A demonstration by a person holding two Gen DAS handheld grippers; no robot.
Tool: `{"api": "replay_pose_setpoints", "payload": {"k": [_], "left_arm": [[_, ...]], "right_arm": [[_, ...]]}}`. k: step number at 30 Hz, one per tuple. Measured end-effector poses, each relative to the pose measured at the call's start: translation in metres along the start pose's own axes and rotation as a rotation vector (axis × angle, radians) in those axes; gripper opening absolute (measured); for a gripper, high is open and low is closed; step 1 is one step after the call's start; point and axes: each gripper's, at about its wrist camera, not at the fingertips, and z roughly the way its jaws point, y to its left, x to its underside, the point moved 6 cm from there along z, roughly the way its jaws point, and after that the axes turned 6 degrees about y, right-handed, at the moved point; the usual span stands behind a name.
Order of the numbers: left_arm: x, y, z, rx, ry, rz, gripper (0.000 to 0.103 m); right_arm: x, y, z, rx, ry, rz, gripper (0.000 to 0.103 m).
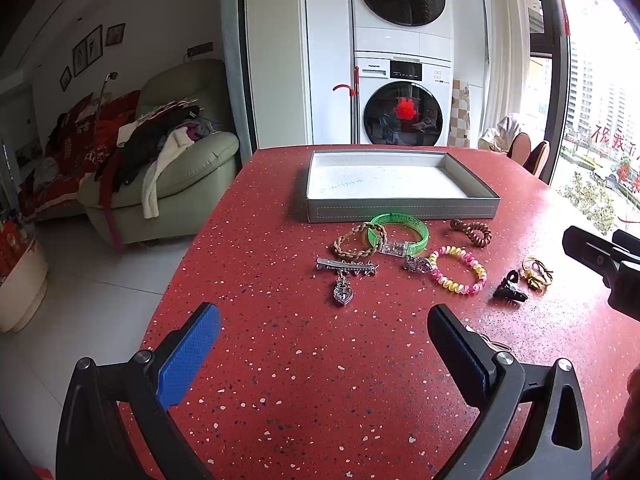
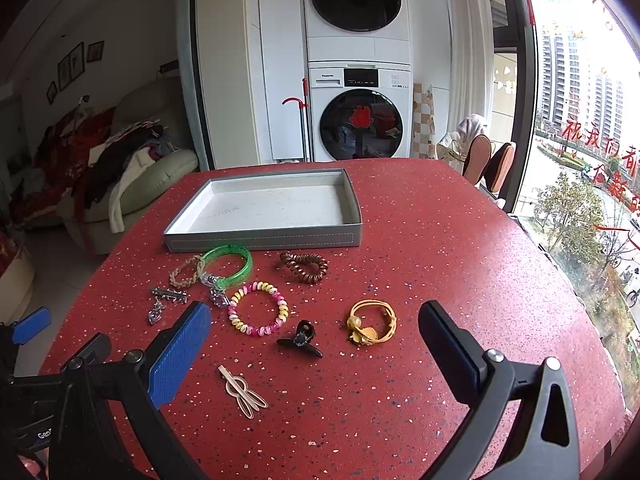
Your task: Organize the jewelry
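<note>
An empty grey tray (image 1: 402, 211) (image 2: 264, 239) stands on the red speckled table. In front of it lie a green bangle (image 1: 400, 229) (image 2: 229, 266), a braided tan band (image 1: 357, 242) (image 2: 185, 272), a brown spiral tie (image 1: 472, 232) (image 2: 303, 267), a pink-yellow spiral bracelet (image 1: 459, 274) (image 2: 258, 309), a silver clip with pendant (image 1: 345, 274) (image 2: 166, 300), a black claw clip (image 1: 509, 289) (image 2: 301, 339), a yellow flower tie (image 1: 537, 273) (image 2: 370, 325) and a pale hairpin (image 2: 242, 391). My left gripper (image 1: 324, 340) is open and empty, short of the jewelry. My right gripper (image 2: 314, 344) is open and empty, with the black claw clip between its fingers in view.
The table's left edge (image 1: 176, 264) drops to a white tiled floor. A green armchair (image 1: 180, 172) piled with clothes stands left. Stacked washing machines (image 1: 402, 80) are behind the table. A window (image 2: 580, 140) runs along the right side.
</note>
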Motion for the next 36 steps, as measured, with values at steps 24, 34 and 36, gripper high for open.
{"api": "replay_pose_setpoints", "payload": {"k": [24, 34, 36], "left_arm": [[0.0, 0.001, 0.0, -0.002, -0.002, -0.001, 0.103], [0.0, 0.0, 0.0, -0.002, -0.001, -0.002, 0.103], [0.0, 0.0, 0.001, -0.002, 0.0, -0.002, 0.103]], "right_arm": [[0.002, 0.002, 0.001, -0.005, -0.002, 0.003, 0.103], [-0.002, 0.008, 0.002, -0.008, 0.0, 0.004, 0.103], [-0.002, 0.009, 0.001, -0.01, 0.0, 0.004, 0.103]]}}
